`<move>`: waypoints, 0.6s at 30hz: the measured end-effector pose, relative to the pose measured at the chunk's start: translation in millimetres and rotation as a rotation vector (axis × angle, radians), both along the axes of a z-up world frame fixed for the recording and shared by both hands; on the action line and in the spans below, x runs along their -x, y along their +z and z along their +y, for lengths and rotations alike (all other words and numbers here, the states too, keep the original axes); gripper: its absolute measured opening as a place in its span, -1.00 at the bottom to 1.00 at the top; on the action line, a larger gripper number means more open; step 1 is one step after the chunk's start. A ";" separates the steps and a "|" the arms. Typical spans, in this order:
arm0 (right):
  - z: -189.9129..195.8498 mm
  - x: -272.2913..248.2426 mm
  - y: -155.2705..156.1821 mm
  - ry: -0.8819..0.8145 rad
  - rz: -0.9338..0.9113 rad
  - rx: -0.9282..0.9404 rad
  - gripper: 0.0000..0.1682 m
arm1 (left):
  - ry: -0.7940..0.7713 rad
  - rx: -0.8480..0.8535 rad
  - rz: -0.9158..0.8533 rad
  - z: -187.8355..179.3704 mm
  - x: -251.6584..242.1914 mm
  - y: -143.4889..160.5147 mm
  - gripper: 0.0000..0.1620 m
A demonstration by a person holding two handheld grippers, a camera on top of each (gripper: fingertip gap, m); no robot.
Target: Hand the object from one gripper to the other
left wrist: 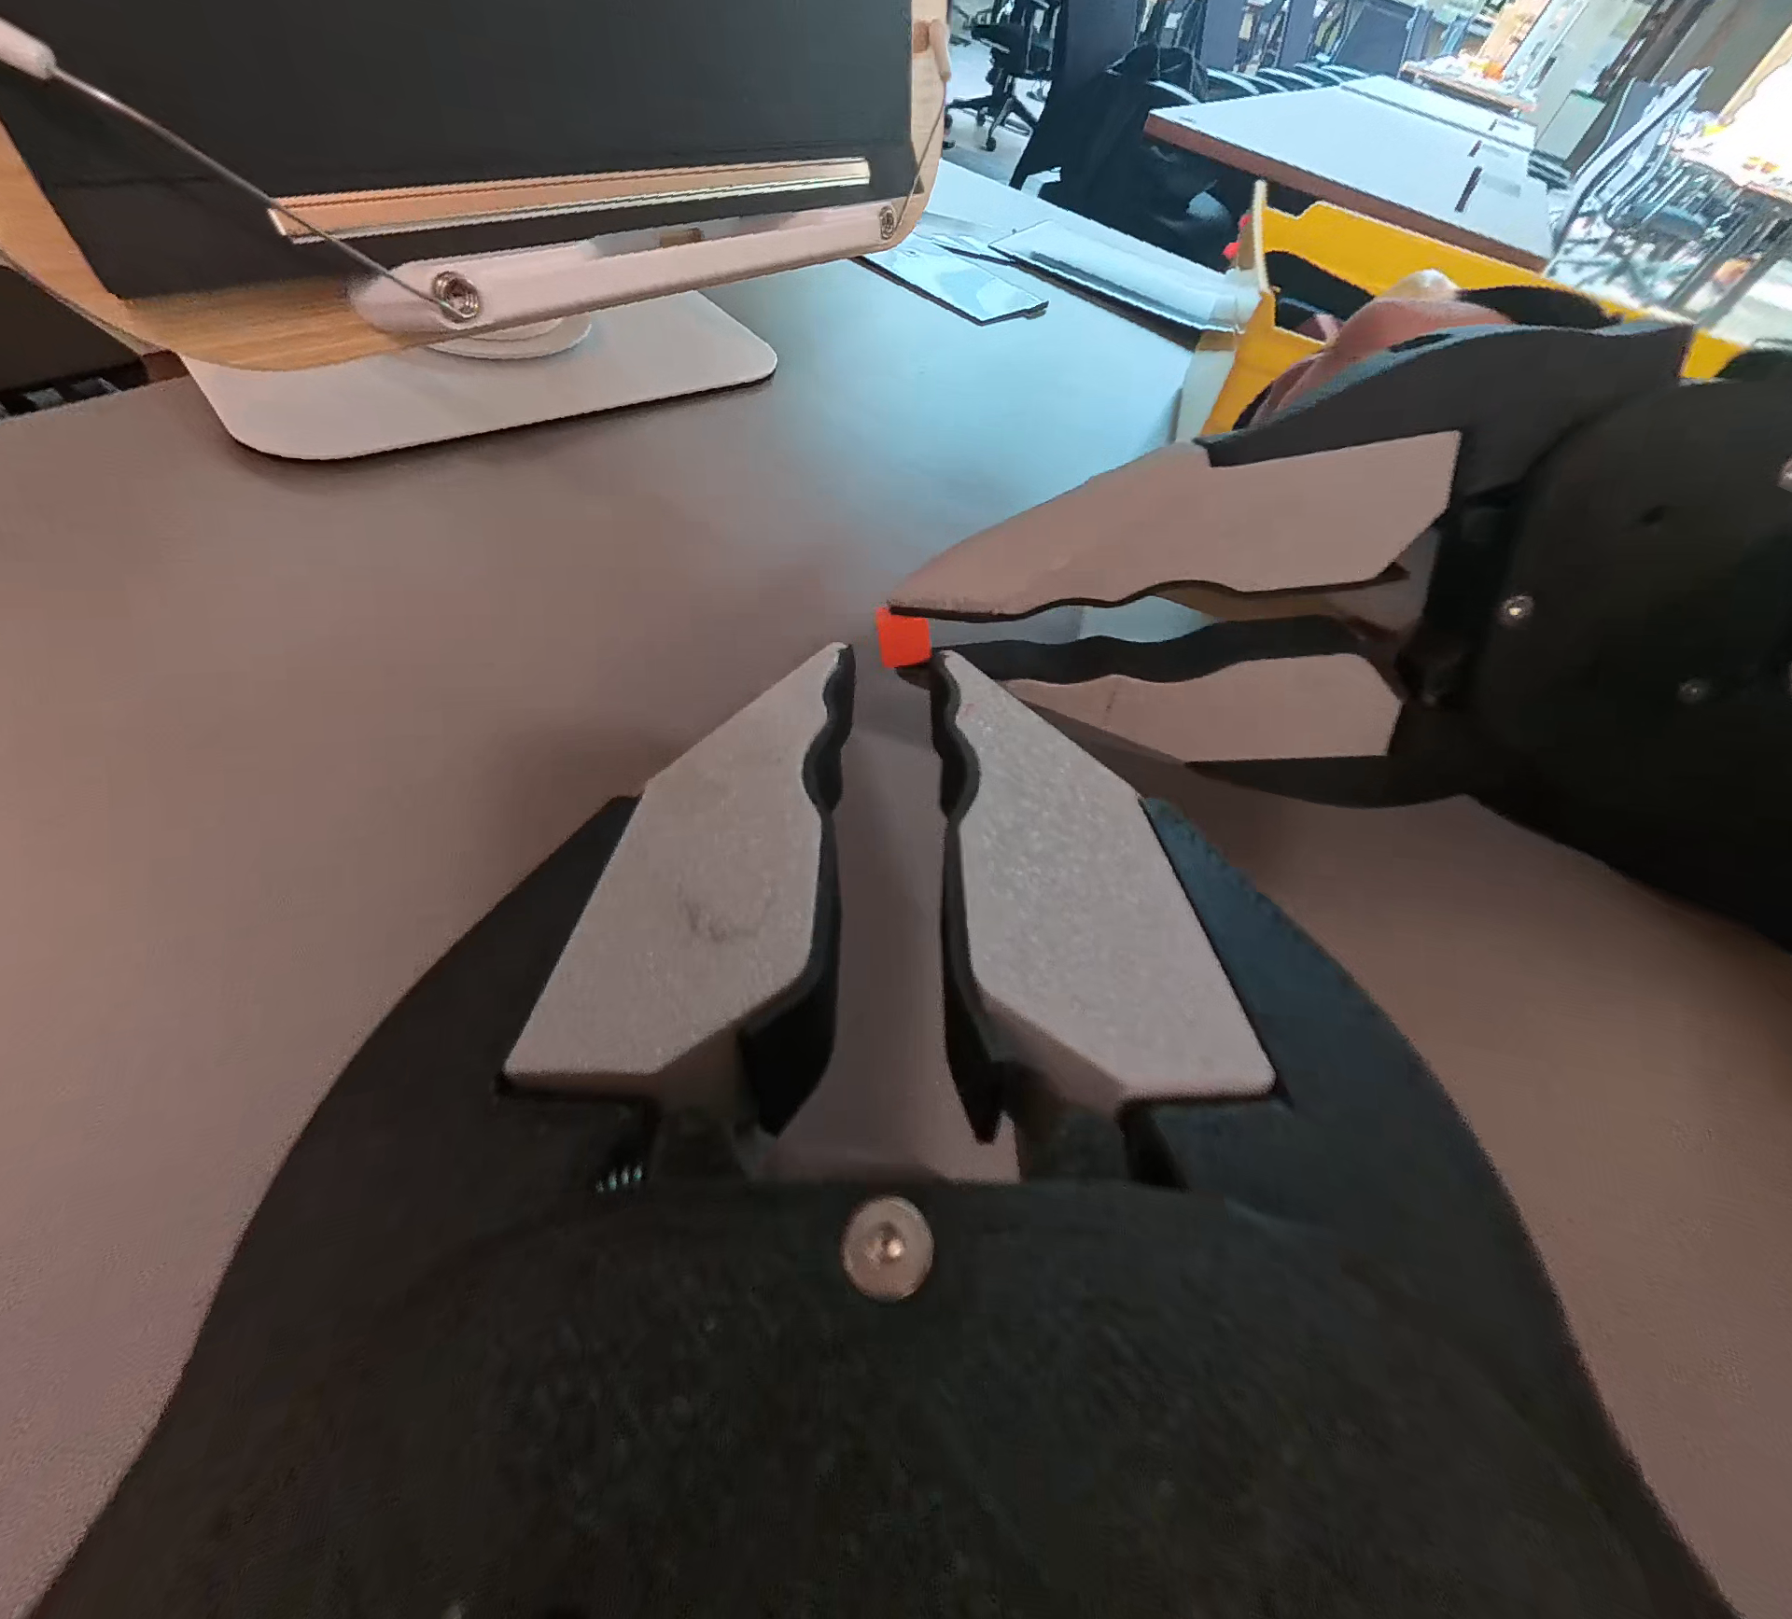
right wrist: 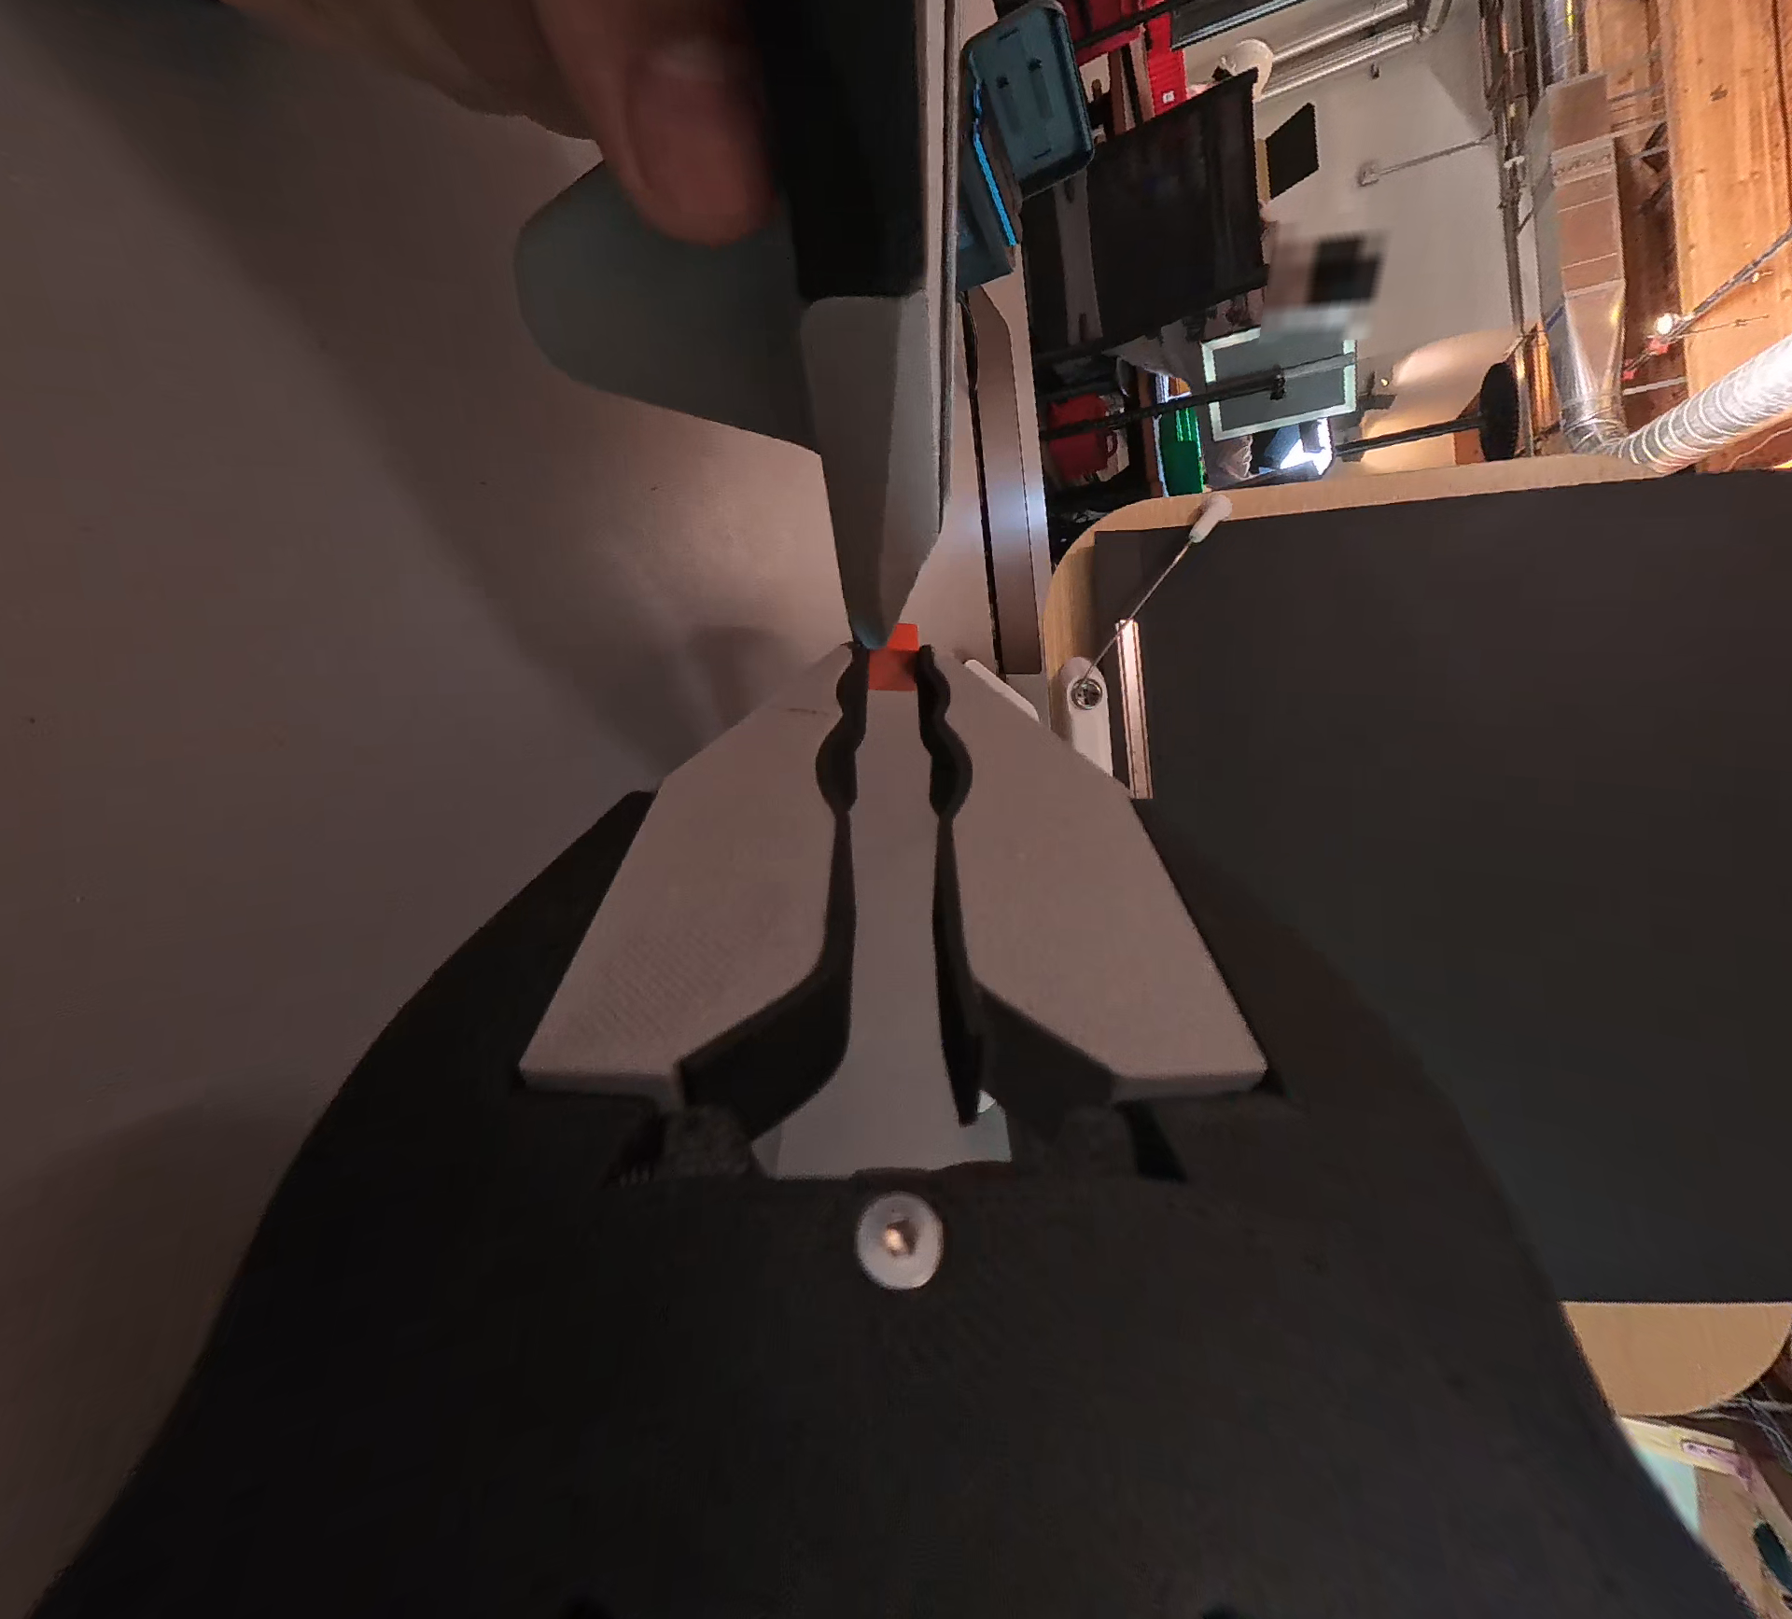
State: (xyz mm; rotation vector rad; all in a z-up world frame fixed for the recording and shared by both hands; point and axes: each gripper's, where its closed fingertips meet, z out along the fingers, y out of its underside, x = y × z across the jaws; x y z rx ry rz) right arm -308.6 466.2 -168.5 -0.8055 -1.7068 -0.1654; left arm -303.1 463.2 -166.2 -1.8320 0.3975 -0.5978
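A small orange cube (left wrist: 902,638) is pinched between the tips of my right gripper (left wrist: 918,630), which reaches in from the right, turned on its side above the table. In the right wrist view the cube (right wrist: 892,667) sits between my right gripper's (right wrist: 890,659) tips. My left gripper (left wrist: 892,667) is open with a narrow gap, its tips just short of the cube and on either side of it, not closed on it. In the right wrist view the left gripper (right wrist: 878,624) comes down from above, edge-on, its tip at the cube's corner.
A grey table (left wrist: 291,748) lies below both grippers. A dark panel with a wood edge on a white stand (left wrist: 485,380) stands at the back left. A yellow bin (left wrist: 1377,244) is at the back right. Hands (right wrist: 582,21) hold each gripper. My left and right fingertips are right by each other.
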 end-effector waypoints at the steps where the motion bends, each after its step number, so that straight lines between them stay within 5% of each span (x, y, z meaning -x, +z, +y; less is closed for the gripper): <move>1: -0.3 -0.1 0.6 0.003 0.003 -0.003 -0.93 | 0.001 0.006 -0.015 0.4 1.1 0.1 -0.81; 13: -7.3 2.7 2.4 0.019 0.007 -0.030 -0.92 | -0.052 0.019 -0.078 -3.2 -2.4 4.1 -0.61; 18: -9.2 2.8 3.5 0.021 0.008 -0.043 -0.91 | -0.079 -0.011 -0.037 -6.7 -7.9 5.4 -0.79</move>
